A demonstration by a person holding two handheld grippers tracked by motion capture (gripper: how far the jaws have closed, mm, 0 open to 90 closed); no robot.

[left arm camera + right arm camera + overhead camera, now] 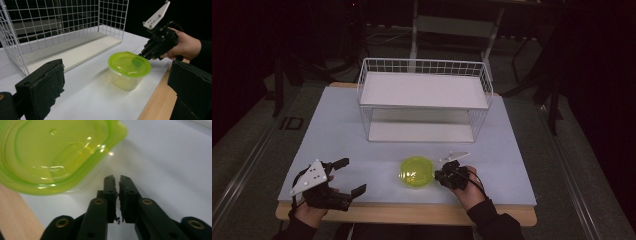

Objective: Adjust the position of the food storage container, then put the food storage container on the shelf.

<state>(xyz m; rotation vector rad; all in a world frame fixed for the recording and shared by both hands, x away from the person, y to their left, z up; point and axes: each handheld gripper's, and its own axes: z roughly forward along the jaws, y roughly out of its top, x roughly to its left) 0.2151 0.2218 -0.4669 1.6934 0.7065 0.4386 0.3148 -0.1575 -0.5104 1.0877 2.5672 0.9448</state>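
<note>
Right gripper view: right tongs [117, 182] closed, empty, beside green-lidded container [57, 155]

Black two-jaw left claw [346, 176], grey triangular plate, brass-screwed right claw [117, 185], dark sleeves

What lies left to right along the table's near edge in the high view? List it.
left gripper → green-lidded container → right gripper

High view looks down — gripper views sit close, sharing the container [416, 172].
</note>
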